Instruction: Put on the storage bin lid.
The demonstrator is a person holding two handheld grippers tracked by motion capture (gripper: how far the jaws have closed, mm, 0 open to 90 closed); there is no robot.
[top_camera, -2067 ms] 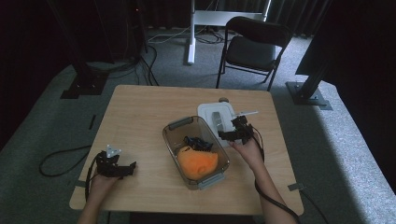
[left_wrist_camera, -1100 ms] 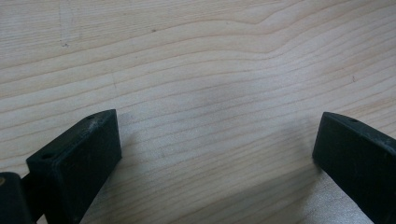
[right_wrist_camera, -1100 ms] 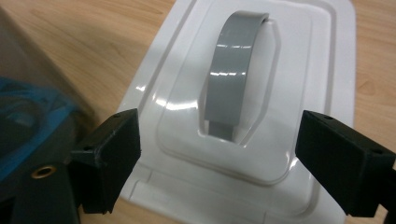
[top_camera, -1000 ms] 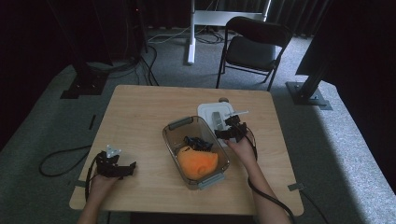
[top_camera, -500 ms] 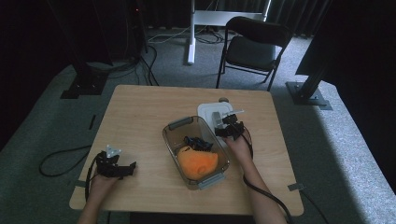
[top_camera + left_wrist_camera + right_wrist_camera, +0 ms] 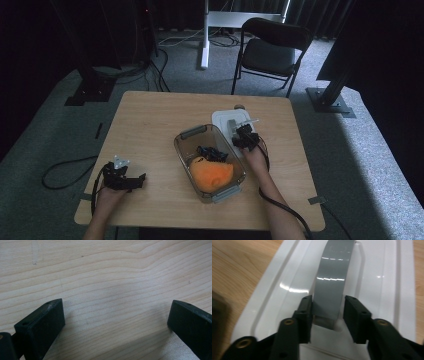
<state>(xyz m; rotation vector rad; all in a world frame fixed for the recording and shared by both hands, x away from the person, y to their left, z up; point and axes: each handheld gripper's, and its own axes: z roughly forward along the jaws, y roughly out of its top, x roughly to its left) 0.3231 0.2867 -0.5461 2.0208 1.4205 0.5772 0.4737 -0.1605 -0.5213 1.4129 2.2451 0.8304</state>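
Jaws of the right gripper (image 6: 328, 312), just closing, pinch the grey handle (image 6: 333, 277) of the white lid (image 6: 374, 277); lifting it onto the container (image 6: 186, 141) looks next.

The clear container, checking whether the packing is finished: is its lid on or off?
Off. The clear container stands open-topped with an orange item inside, and the white lid lies beside it on the table.

Pale wooden table (image 6: 150, 120) with fine matt grain. On it, a glossy white plastic lid (image 6: 384, 277) with a smooth grey handle (image 6: 334, 275); beside the lid, a clear plastic container (image 6: 186, 150).
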